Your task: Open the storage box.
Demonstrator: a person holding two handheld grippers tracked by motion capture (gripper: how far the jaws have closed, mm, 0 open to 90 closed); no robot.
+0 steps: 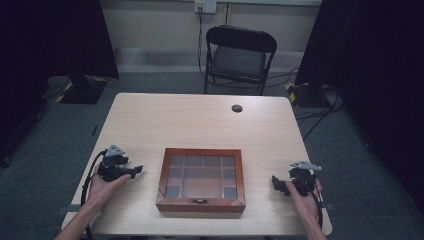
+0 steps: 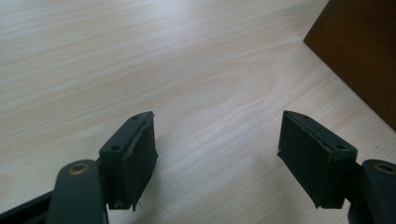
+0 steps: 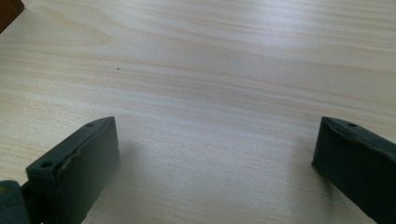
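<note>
Black chair (image 1: pixel 240 56) stood beyond the table (image 1: pixel 200 122), grey floor (image 1: pixel 45 150) around it, dark curtains (image 1: pixel 47 37) beside it

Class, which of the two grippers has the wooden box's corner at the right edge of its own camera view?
The left gripper: the box shows at right.

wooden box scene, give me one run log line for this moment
wooden box: lid shut, table centre | left claw: open, empty, beside box | right claw: open, empty, beside box

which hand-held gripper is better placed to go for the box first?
Left, probably. The left hand-held gripper sits nearer the wooden box, jaws open and aimed at its side; the right hand-held gripper stands farther off.
</note>
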